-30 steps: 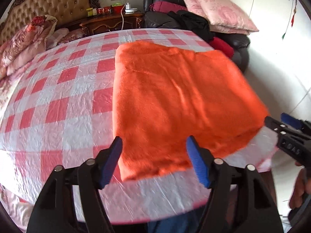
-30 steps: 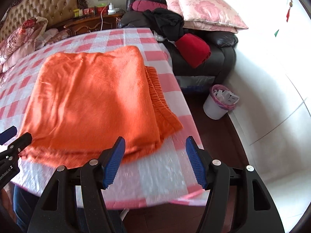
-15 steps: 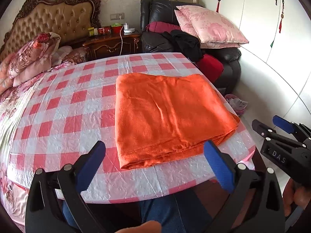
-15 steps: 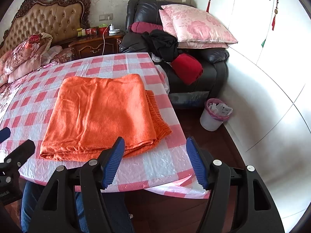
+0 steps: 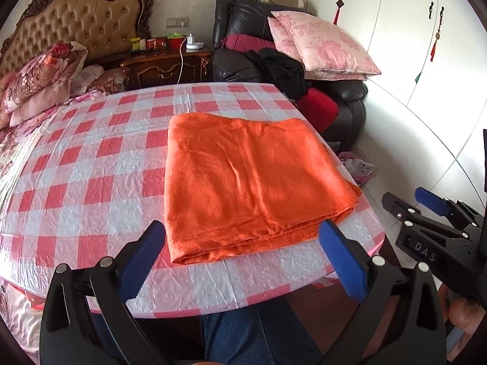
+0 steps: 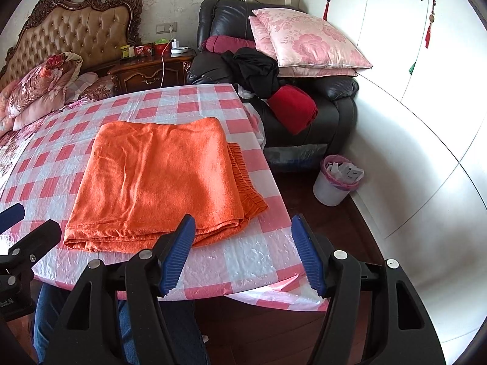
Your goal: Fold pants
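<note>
The orange pants (image 5: 249,182) (image 6: 155,182) lie folded into a flat rectangle on the red-and-white checked tablecloth (image 5: 91,182) (image 6: 249,255), close to the near edge. Their ribbed waistband (image 6: 245,179) sticks out on the right side. My left gripper (image 5: 242,231) hovers open and wide before the near edge of the fold, touching nothing. My right gripper (image 6: 242,222) hangs open over the table's near right corner, with nothing between its blue pads (image 6: 178,252). Each gripper shows at the side of the other's view.
A person's legs in jeans (image 5: 258,334) are under the near table edge. A black armchair (image 6: 319,115) with pink pillows (image 6: 307,42) and clothes stands right of the table, a white bin (image 6: 334,182) beside it. A bed (image 5: 36,76) and a nightstand (image 5: 164,64) lie beyond.
Both grippers drew back and up from the pants, so the whole fold now shows. The left jaws spread wider. Since half a second ago nothing has moved.
</note>
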Action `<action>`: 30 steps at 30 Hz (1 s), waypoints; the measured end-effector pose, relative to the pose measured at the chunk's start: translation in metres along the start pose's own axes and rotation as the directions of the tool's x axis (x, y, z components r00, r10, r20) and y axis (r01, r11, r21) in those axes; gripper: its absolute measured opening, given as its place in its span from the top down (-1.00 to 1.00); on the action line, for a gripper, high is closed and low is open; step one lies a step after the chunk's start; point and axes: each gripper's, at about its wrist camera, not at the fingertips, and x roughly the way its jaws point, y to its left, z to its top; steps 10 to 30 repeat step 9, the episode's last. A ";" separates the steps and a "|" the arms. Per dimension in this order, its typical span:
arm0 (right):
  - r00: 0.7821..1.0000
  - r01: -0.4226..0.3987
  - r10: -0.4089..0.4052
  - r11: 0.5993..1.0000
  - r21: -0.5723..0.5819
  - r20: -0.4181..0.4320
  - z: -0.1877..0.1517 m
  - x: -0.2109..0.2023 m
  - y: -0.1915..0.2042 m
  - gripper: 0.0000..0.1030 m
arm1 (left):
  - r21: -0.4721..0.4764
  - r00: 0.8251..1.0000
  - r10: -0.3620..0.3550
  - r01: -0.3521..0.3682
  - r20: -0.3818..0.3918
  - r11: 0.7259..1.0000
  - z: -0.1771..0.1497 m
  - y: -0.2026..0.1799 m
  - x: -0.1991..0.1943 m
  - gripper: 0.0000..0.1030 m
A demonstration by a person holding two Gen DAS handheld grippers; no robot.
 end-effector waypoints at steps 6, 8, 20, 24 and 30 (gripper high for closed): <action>1.000 -0.006 0.006 1.000 0.009 0.001 -0.002 0.000 -0.001 -0.30 | -0.009 0.995 -0.100 0.100 0.016 0.995 0.004 0.000 -0.003 -0.96; 1.000 -0.011 0.011 1.000 0.016 0.006 -0.004 0.000 -0.002 -0.39 | -0.033 0.990 -0.140 0.140 0.027 0.990 0.007 0.012 -0.007 -0.96; 1.000 -0.013 0.013 1.000 0.022 0.009 -0.004 0.000 -0.002 -0.42 | -0.051 0.989 -0.141 0.143 0.034 0.988 0.008 0.022 -0.010 -0.96; 1.000 -0.013 0.013 1.000 0.022 0.009 -0.004 0.000 -0.002 -0.42 | -0.051 0.989 -0.141 0.143 0.034 0.988 0.008 0.022 -0.010 -0.96; 1.000 -0.013 0.013 1.000 0.022 0.009 -0.004 0.000 -0.002 -0.42 | -0.051 0.989 -0.141 0.143 0.034 0.988 0.008 0.022 -0.010 -0.96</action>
